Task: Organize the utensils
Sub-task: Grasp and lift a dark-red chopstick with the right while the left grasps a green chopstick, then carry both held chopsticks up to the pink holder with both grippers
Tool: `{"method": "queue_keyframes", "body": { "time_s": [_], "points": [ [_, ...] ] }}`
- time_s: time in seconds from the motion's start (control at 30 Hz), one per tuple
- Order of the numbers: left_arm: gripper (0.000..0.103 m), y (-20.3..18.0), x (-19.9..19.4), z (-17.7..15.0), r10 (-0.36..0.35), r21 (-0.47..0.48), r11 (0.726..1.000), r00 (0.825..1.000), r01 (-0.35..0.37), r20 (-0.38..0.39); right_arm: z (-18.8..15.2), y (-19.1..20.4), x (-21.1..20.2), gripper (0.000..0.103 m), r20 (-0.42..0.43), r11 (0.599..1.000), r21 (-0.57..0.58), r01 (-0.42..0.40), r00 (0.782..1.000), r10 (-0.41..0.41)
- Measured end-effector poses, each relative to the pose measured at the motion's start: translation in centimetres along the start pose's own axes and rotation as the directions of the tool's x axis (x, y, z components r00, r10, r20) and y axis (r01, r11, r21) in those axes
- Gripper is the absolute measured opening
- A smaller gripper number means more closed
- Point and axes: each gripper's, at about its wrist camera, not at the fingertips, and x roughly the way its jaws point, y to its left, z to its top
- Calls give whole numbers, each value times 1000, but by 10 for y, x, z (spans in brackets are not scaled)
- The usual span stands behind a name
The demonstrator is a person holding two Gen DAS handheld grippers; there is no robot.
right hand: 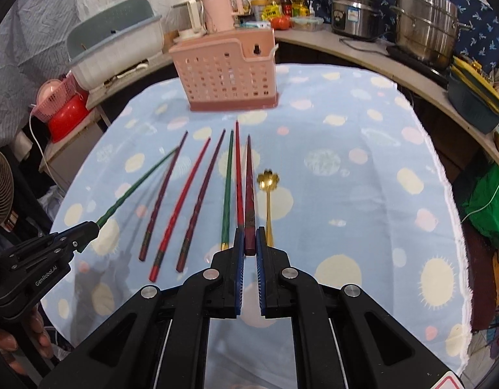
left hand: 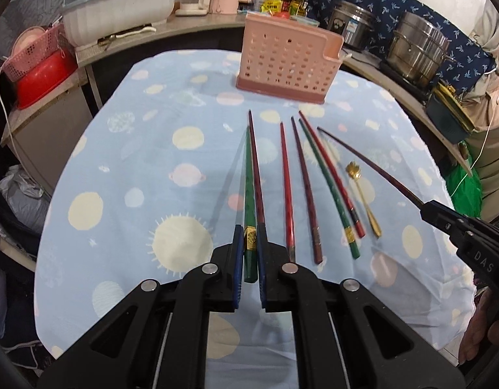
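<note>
While both grips are holding, I am lifting one chopstick in each hand, and the aim is carrying them level-headed to the pink perforated plastic utensil holder [left hand: 286, 64] standing upright at the far end of the blue planet-print tablecloth [left hand: 126, 162].

Left gripper [left hand: 249, 253]: jaws clenched on the butt end of the dark green lacquered chopstick with a gold band [left hand: 249, 201]; its tip is pointing away toward the holder. A dark maroon chopstick [left hand: 255, 162] is lying just beside it on the cloth, so I am watching that the right pad is not dragging it along.

Right gripper [right hand: 249, 246]: jaws clenched on the butt end of the dark red-brown chopstick [right hand: 249, 188], tip forward as well. In the left view that stick is visibly clear of the cloth.

Remaining on the cloth between my hands: a bright red chopstick [left hand: 286, 188], another maroon one [left hand: 306, 188], a green and red pair [left hand: 327, 181] lying touching, and a small gold flower-bowled spoon [left hand: 363, 194] at the right.

Judgement: grips are at the very ends, so the long tips are likely swinging; I am keeping wrists steady, raising tips over the holder's rim, then tipping each stick steeper, tip down, into a compartment before releasing. Which compartment is free I cannot tell; the interior is hidden
</note>
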Motion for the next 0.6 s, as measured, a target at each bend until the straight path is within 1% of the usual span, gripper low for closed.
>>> {"method": "queue_keyframes", "body": {
  "time_s": [0.3, 0.5, 0.6],
  "points": [
    [7, -6, -33, 47, 0, 27, 1000, 995, -3, 104, 45, 0, -34, 7, 114, 1000, -7, -25, 993, 26],
    [7, -7, -44, 82, 17, 28, 999, 986, -22, 164, 76, -2, -46, 7, 176, 999, -3, -43, 984, 43],
    [7, -6, -49, 101, 23, 27, 999, 980, -29, 196, 91, -5, -51, 7, 208, 999, -5, -39, 977, 39]
  ]
}}
